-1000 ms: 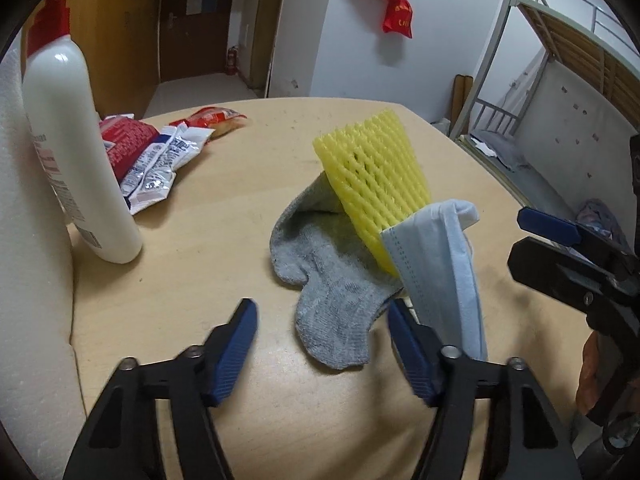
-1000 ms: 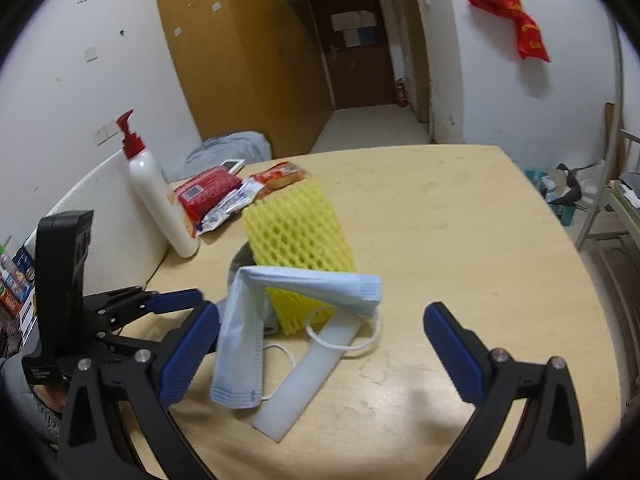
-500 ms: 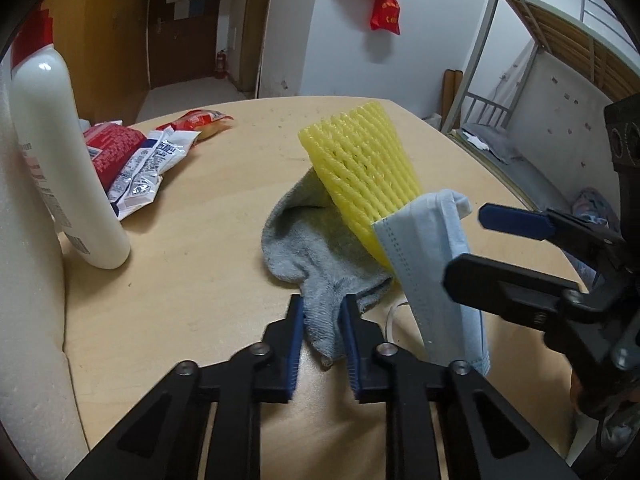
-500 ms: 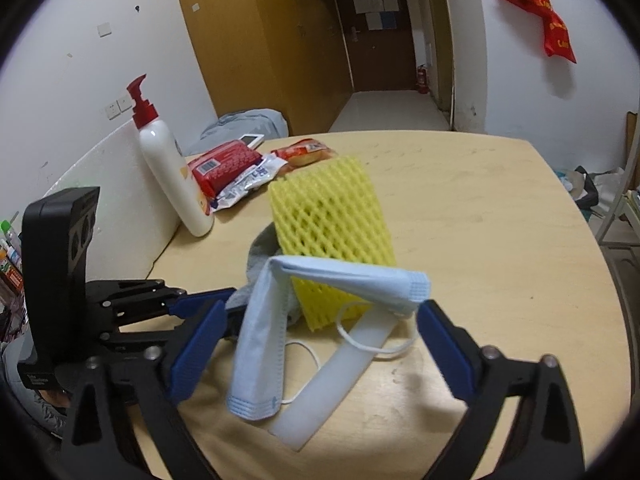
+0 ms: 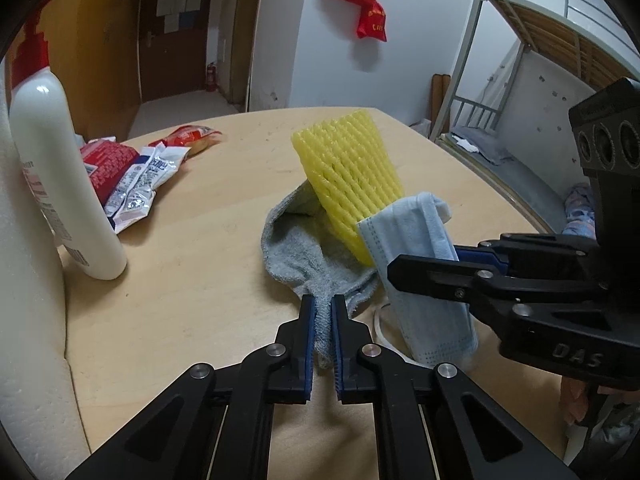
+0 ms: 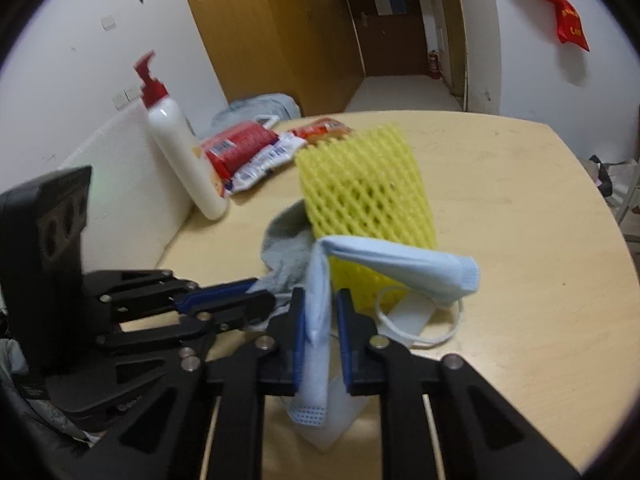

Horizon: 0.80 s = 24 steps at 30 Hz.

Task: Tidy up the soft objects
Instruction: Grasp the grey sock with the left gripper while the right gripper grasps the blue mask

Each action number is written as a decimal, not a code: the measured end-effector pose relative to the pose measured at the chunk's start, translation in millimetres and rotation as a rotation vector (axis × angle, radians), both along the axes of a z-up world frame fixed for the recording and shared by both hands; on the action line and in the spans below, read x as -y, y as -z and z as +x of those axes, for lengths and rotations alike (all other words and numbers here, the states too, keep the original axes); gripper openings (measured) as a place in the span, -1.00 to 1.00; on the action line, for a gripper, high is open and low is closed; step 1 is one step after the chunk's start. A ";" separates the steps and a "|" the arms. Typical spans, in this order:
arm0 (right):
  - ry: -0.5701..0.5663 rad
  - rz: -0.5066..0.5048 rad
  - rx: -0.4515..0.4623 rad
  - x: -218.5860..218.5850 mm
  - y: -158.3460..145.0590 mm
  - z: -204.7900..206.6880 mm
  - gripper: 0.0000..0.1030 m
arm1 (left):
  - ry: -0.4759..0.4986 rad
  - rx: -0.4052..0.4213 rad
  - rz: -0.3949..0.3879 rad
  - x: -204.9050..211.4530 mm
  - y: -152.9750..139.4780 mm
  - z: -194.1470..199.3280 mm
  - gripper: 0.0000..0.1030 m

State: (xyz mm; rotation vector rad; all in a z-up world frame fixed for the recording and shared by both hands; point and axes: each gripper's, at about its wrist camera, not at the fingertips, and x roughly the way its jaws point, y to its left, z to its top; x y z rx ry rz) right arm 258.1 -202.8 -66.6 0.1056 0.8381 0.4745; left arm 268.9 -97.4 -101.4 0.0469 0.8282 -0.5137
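Observation:
A grey sock (image 5: 298,254) lies on the wooden table (image 5: 192,232), under a yellow foam net sleeve (image 5: 348,172). A light blue face mask (image 5: 420,248) drapes over the sleeve's near end. My left gripper (image 5: 322,308) is shut on the sock's toe end. My right gripper (image 6: 320,308) is shut on the hanging left part of the face mask (image 6: 400,260). The yellow sleeve (image 6: 364,192) and the sock (image 6: 284,256) also show in the right wrist view. A white foam strip (image 6: 404,316) lies under the mask.
A white pump bottle with a red cap (image 5: 56,176) stands at the left by a white foam board (image 5: 28,320). Red and white snack packets (image 5: 132,172) lie behind it. A bunk bed (image 5: 540,80) stands beyond the table's right edge.
Both grippers went from open to shut: the left closed on the sock's toe first, then the right moved in and closed on the mask's hanging end.

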 end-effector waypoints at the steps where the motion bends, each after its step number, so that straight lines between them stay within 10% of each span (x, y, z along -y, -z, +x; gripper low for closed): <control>1: -0.016 0.027 -0.003 0.3 -0.4 -1.6 -0.65 | 0.002 0.003 -0.005 -0.9 -0.9 -0.7 -0.85; 24: 0.052 0.144 0.112 32.7 -42.7 -44.5 -0.91 | -0.005 0.180 -0.017 -5.2 -44.7 -31.6 -0.85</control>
